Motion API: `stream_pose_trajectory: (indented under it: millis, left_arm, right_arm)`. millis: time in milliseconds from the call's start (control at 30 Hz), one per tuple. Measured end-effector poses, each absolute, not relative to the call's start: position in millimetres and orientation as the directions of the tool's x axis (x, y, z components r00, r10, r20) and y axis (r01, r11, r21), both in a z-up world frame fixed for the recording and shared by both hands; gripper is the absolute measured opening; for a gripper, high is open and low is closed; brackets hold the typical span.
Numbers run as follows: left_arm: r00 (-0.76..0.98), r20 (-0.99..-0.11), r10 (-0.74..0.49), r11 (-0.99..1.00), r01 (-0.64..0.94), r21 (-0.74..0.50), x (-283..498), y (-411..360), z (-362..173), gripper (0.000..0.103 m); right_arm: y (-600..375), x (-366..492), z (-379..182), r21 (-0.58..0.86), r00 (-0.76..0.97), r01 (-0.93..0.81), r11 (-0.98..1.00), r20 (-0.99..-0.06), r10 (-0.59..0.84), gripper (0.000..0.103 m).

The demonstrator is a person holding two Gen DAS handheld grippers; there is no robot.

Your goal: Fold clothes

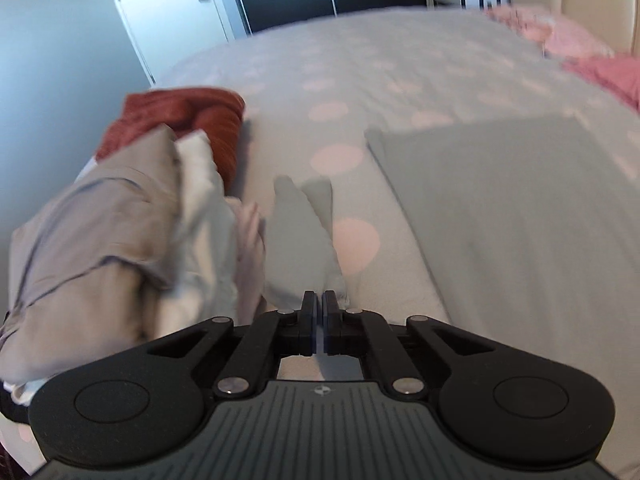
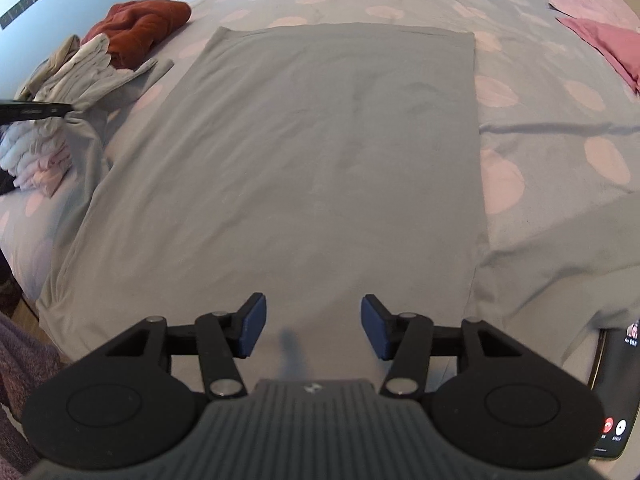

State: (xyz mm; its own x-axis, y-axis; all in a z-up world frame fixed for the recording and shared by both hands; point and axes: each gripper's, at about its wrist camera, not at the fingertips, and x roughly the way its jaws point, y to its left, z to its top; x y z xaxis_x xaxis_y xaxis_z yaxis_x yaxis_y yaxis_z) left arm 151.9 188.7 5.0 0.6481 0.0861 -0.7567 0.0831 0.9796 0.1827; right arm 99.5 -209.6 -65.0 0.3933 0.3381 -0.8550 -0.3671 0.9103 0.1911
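My left hand-held gripper [image 1: 319,300] is pinched fully shut on a bit of grey cloth, the sleeve [image 1: 298,236], which runs away from the jaws toward the pile [image 1: 120,232] of unfolded clothes on that side. My right hand-held gripper [image 2: 313,326] stands about half open with nothing between its pads, hovering over the near edge of the grey shirt [image 2: 320,152].

The shirt lies flat on the dotted bed [image 2: 540,128], its body already squared into a neat rectangle, and the sleeve trails off its left side onto the pile. A rust-red garment [image 2: 140,26] sits behind the pile, and pink clothes [image 2: 600,36] lie well apart at the far right.

What worries me: the sleeve rests against the pile, so carrying it across could drag a loose piece along or snag it. My grip is only on a small tip of thin cloth; a quick pull could slip it free or tug the flat body askew, since my right side is not pinning anything down. A phone [image 2: 612,392] lies by the right edge, near enough to knock.
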Motion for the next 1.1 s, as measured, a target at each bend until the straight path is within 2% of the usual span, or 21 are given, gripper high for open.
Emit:
stream_pose_trajectory:
  millis: [200,367,467,633,800,967,1100]
  left_arm:
    - [0.705,-0.707,0.064,0.995,0.01,0.1,108.5,213.0,53.4,0.001]
    - [0.696,-0.714,0.076,0.997,-0.057,0.051,87.9,235.4,58.6,0.001]
    - [0.715,-0.698,0.037,0.999,-0.03,0.023,77.8,226.5,61.6,0.001]
    - [0.742,-0.666,-0.076,0.995,0.103,0.001,57.6,177.0,68.0,0.001]
    - [0.706,-0.699,-0.115,0.973,0.223,0.065,44.4,113.3,40.8,0.001]
    - [0.613,-0.767,-0.187,0.942,0.334,0.037,29.3,65.6,-6.8,0.001]
    - [0.549,-0.812,-0.2,0.92,0.391,0.038,21.8,43.1,-37.9,0.002]
  right_arm:
    - [-207.0,95.8,-62.8,0.177,0.398,-0.387,0.905,-0.853,0.337,0.056]
    - [-204.7,93.9,-67.0,0.161,0.386,-0.384,0.909,-0.866,0.317,0.056]
    - [-205.9,92.3,-63.8,0.162,0.395,-0.381,0.91,-0.862,0.319,0.057]
    - [-202.4,88.5,-53.2,0.172,0.411,-0.374,0.911,-0.85,0.33,0.06]
    - [-200.9,82.6,-49.1,0.198,0.41,-0.356,0.913,-0.845,0.343,0.06]
    - [-198.6,75.8,-54.6,0.199,0.399,-0.361,0.911,-0.85,0.343,0.06]
    - [-196.5,73.7,-61.4,0.191,0.384,-0.366,0.911,-0.86,0.335,0.06]
